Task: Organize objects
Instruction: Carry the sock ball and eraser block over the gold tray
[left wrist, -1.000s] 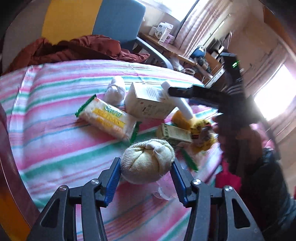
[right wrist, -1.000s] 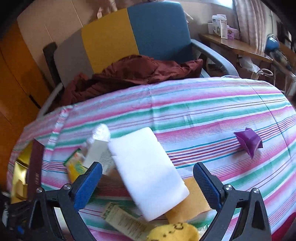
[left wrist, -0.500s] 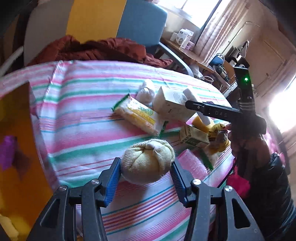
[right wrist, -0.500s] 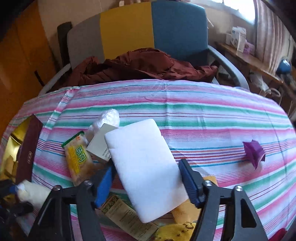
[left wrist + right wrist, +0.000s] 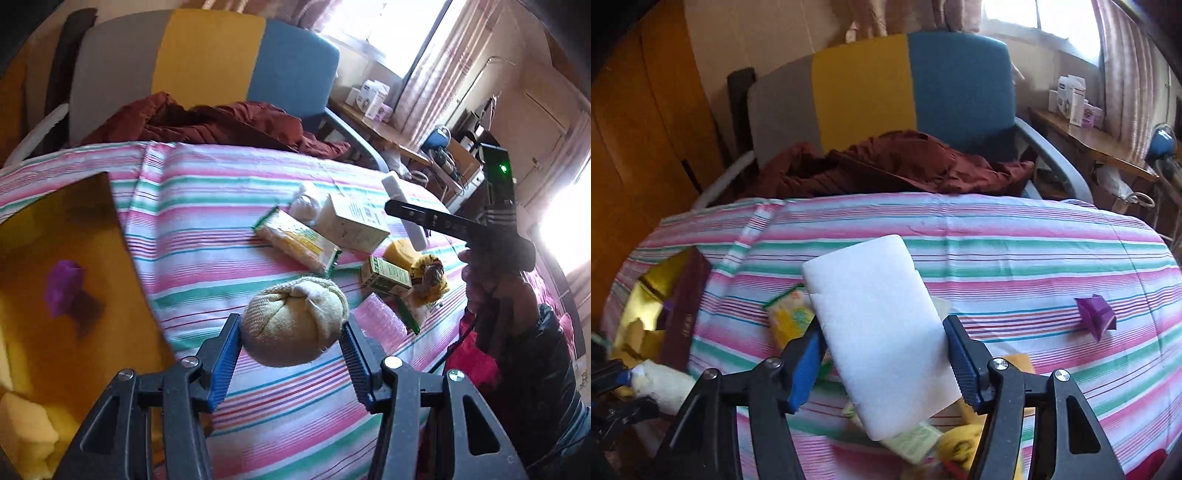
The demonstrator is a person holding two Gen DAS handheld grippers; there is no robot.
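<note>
Meanwhile the left gripper (image 5: 291,356) clamps a rolled sock (image 5: 293,325), the right gripper (image 5: 882,363) is closing on a white sponge (image 5: 882,332), and several packets (image 5: 295,240) remain on the far cloth.

the right gripper (image 5: 882,360), wide apart a second ago, is closing its jaws onto the white foam block (image 5: 879,332), now lifted off the striped tablecloth (image 5: 1015,258) along with the left gripper's (image 5: 291,354) rolled sock (image 5: 295,325).
</note>
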